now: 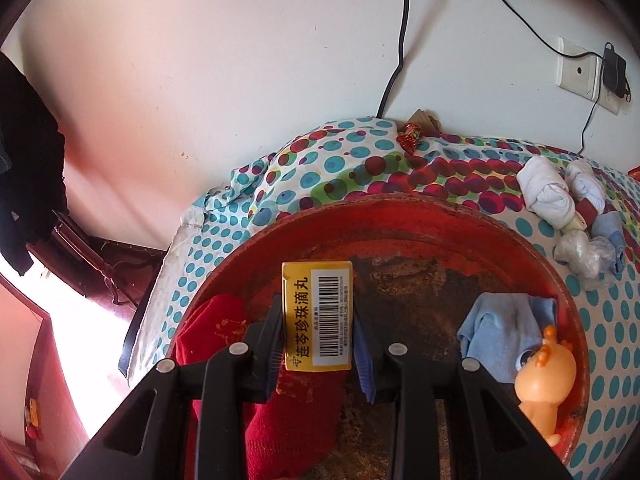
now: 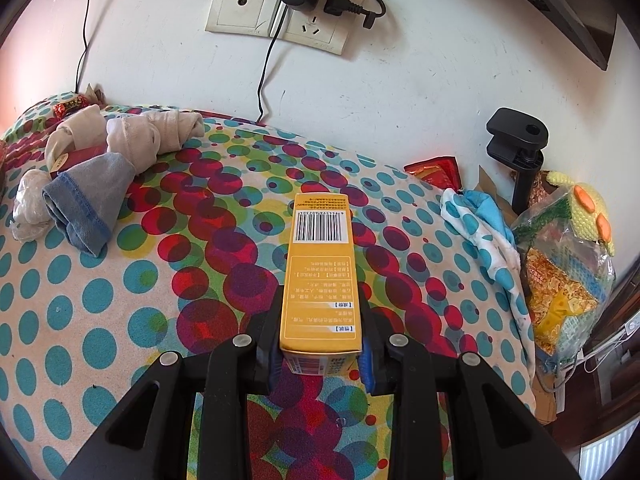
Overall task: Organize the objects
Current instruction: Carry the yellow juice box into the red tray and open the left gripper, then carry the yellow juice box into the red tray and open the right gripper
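Over red tray (image 1: 472, 216): yellow box (image 1: 318, 316) reading "连芩珍珠滴丸".

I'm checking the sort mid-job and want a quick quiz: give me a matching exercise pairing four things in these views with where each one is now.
Things:
1. small yellow cardboard box with barcode
2. long yellow cardboard box
3. orange plastic toy figure
4. rolled grey sock with blue trim

Places:
A. lying on the polka-dot bedsheet, beside the white rolled socks
B. between the left gripper's fingers, over the round red tray
C. inside the tray, at its right rim
D. between the right gripper's fingers, over the bedsheet

Pairs: 1-B, 2-D, 3-C, 4-A
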